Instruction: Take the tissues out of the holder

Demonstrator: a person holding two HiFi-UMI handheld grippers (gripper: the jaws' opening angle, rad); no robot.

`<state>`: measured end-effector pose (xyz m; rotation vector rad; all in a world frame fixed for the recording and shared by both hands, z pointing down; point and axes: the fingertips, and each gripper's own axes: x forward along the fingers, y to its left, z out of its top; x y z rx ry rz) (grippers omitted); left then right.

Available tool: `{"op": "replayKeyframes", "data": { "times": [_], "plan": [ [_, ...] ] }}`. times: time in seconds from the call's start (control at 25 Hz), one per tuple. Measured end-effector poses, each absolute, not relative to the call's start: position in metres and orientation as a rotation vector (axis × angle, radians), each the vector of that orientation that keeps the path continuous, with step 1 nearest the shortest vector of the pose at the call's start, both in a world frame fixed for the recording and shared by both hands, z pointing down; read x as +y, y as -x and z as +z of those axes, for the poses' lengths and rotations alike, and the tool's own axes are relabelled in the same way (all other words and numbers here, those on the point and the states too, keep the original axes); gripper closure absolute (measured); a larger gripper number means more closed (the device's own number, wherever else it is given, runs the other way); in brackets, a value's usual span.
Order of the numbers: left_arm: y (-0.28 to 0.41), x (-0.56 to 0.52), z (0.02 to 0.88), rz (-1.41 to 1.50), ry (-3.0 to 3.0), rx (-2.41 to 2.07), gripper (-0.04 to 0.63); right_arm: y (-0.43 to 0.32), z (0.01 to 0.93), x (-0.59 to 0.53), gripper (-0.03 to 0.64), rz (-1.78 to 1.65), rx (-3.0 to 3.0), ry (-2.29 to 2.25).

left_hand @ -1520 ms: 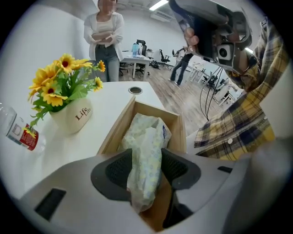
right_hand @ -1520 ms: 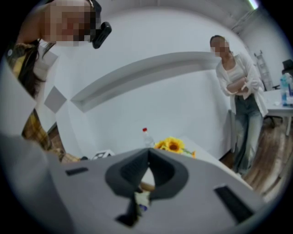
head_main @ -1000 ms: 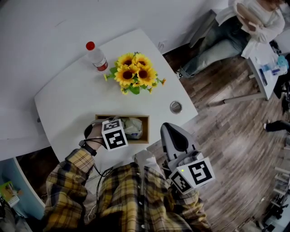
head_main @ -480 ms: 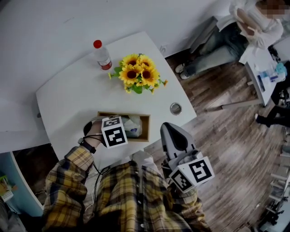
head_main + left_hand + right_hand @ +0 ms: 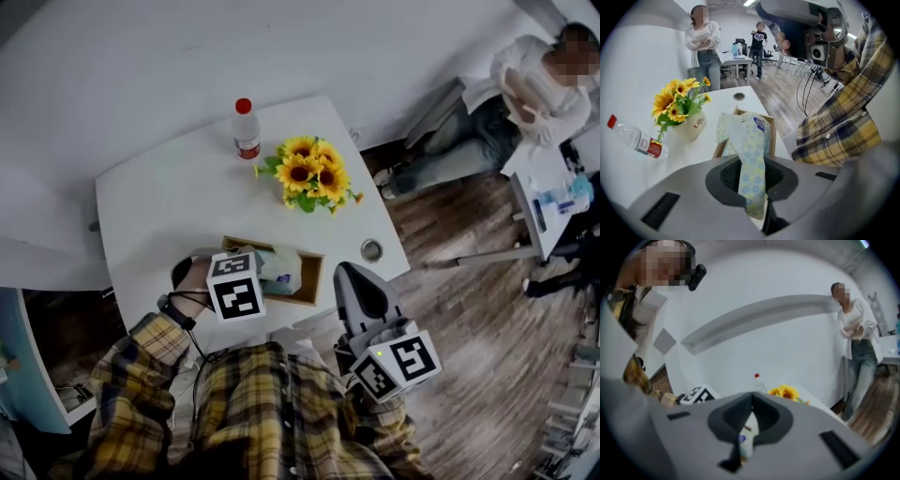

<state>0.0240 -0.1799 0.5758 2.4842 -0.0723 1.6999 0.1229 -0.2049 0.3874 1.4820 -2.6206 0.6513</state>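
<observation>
The white bench [image 5: 169,206] stands against a pale wall [image 5: 141,66], with wood floor [image 5: 487,309] to its right and a person [image 5: 525,103] at the far right. By the near edge, the left hand-held gripper [image 5: 752,187] is clamped on the flower-print tissues [image 5: 281,269], whose far end is still in the wooden holder [image 5: 314,281]; sunflowers [image 5: 312,175] and a bottle [image 5: 247,129] stand farther back. The right hand-held gripper [image 5: 354,281] hangs off the near right edge, jaws together, empty.

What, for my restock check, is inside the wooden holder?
A pale patterned tissue pack sticks up from the wooden holder, pinched by the left gripper. Pack and gripper hide the holder's floor, so anything beneath is unseen.
</observation>
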Motion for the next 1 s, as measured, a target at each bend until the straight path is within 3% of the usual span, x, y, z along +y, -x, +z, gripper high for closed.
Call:
{"op": "replayKeyframes", "data": {
  "times": [0.36, 0.76, 1.0],
  "plan": [
    [-0.011, -0.198, 0.52, 1.561, -2.633, -0.365, 0.529, -0.103, 0.373, -0.219, 0.606, 0.558, -2.681, -1.401],
    [-0.021, -0.234, 0.416, 0.832, -2.717, -0.847, 0.529, -0.094, 0.361, -0.237, 0.606, 0.492, -2.691, -1.365],
    [-0.017, -0.251, 0.364, 0.569, -2.742, -0.991, 0.529, -0.092, 0.356, -0.248, 0.606, 0.471, -2.696, -1.366]
  ]
}}
